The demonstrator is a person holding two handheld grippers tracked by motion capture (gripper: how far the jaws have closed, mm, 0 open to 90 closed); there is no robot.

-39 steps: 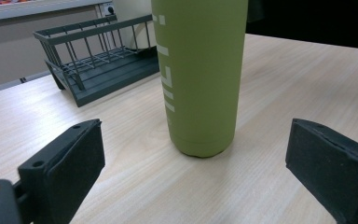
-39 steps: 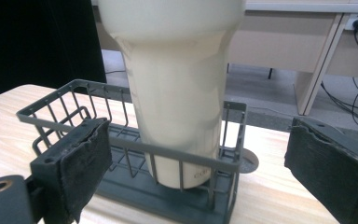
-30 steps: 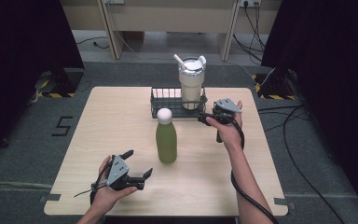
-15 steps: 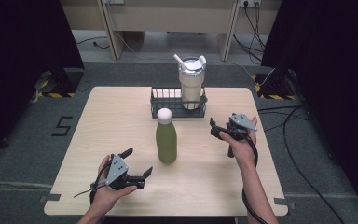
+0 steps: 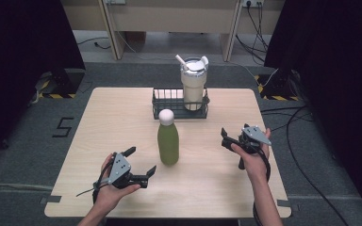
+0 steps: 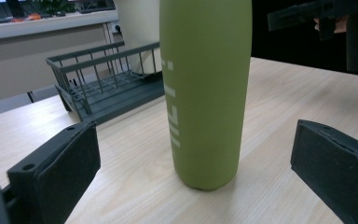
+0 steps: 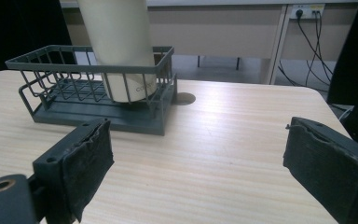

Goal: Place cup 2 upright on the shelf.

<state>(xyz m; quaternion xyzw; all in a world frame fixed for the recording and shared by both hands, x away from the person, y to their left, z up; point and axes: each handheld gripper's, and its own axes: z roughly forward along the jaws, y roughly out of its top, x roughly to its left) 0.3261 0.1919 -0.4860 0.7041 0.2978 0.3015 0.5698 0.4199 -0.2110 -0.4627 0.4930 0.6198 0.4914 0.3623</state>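
A green bottle (image 5: 168, 143) with a white cap (image 5: 166, 116) stands upright mid-table. My left gripper (image 5: 140, 161) rests near the front edge, just left of the bottle and pointing at it. In the left gripper view the bottle (image 6: 205, 84) stands close ahead of the left gripper (image 6: 196, 144). Its jaws have just been opening and stand wide, with nothing between the pads. My right gripper (image 5: 232, 149) is open to the right of the bottle, holding nothing. In the right gripper view, the right gripper (image 7: 200, 154) faces the cream tumbler (image 7: 121, 46).
A dark wire basket (image 5: 167, 101) sits at the table's far middle, with the cream tumbler (image 5: 192, 87) standing in its right end. Bare wood (image 5: 207, 188) lies between the two hands. Cables (image 5: 306, 117) run over the floor at the right.
My right gripper has drawn back from the tumbler and basket toward the near right of the table. The left hand has stayed put, and its jaws look slightly wider.
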